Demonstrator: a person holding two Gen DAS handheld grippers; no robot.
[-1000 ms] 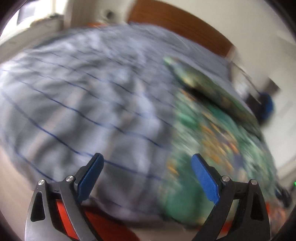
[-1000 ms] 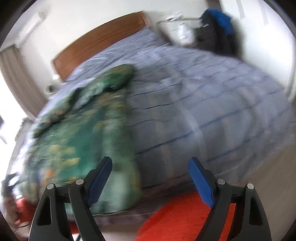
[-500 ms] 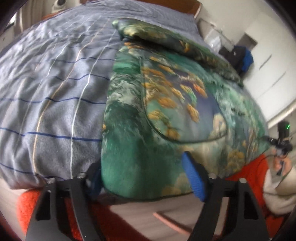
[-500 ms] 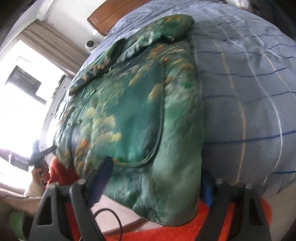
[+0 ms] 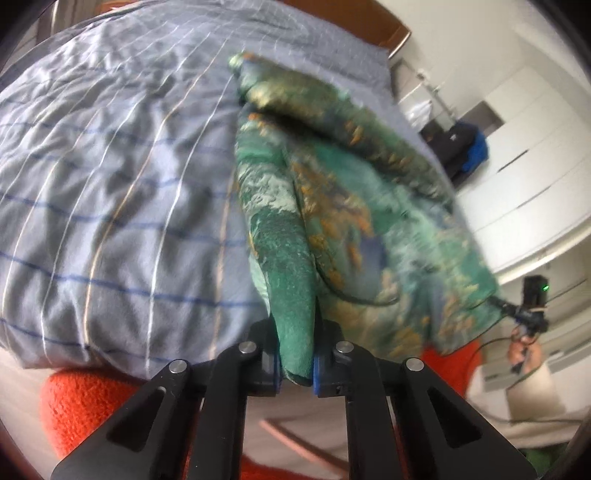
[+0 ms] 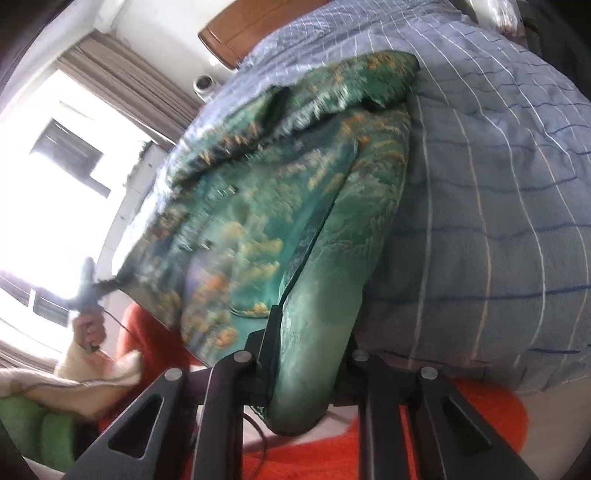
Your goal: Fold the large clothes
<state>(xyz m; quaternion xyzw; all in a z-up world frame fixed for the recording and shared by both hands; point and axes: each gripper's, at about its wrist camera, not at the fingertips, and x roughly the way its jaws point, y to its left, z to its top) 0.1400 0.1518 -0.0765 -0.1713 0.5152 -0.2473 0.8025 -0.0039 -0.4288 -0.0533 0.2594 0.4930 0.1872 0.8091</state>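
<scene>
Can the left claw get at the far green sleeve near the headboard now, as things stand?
Probably not. The left claw is shut on the near hem of the green garment, its jaws having just closed on it. The sleeve lies far up the bed.

Ahead of me stands a bed (image 5: 110, 192) under a grey-blue cover crossed by thin blue and white stripes, with a brown wooden headboard (image 6: 236, 35) against a pale wall (image 6: 155, 26). To my left a bright window (image 6: 55, 192) glares white, framed by a brownish curtain (image 6: 140, 88). To my right I see white cupboard doors (image 5: 532, 158) and a dark bag with blue on it (image 5: 461, 147). Below me an orange rug (image 6: 480, 424) lies on the pale floor (image 5: 303, 417).
</scene>
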